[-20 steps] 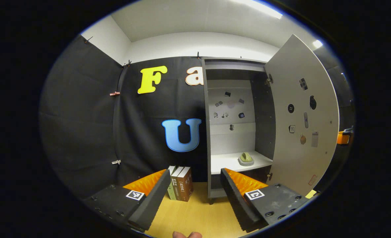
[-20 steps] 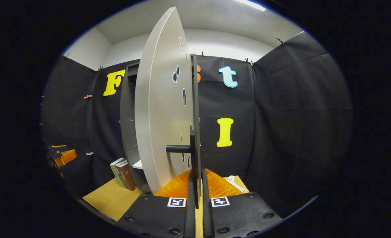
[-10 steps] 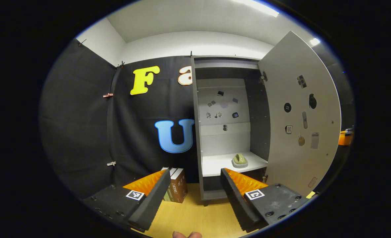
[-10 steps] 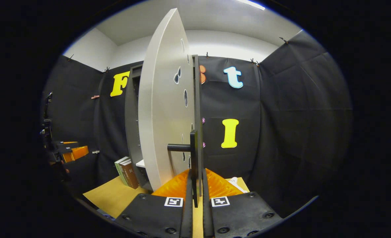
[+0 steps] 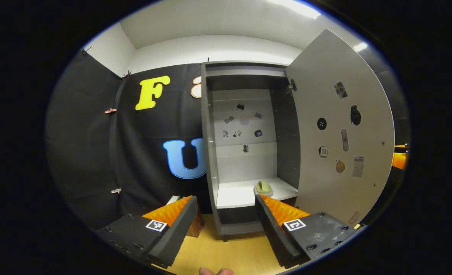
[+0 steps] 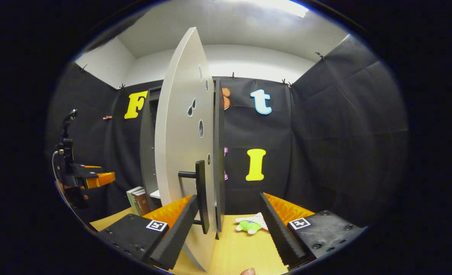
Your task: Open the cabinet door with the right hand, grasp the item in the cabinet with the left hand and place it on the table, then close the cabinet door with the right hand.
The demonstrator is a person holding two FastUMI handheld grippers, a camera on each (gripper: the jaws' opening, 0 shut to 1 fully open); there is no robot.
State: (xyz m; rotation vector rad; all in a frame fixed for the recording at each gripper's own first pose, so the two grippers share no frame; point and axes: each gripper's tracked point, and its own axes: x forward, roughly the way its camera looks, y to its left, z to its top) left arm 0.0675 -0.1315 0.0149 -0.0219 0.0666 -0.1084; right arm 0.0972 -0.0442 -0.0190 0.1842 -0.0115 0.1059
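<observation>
The grey cabinet stands open, its door swung wide to the right. A small pale green item sits on the white shelf inside. My left gripper is open, short of the shelf, its right finger just below the item. In the right gripper view the door is edge-on with its black handle between my fingers, untouched. My right gripper is open. The left gripper appears far left there.
Books stand on the wooden table left of the cabinet. A small green and white plush toy lies on the table right of the door. Black cloth walls surround the booth.
My right gripper has opened and let go of the door handle. My left gripper has moved right and nearer to the cabinet opening, so the books slide behind its left finger.
</observation>
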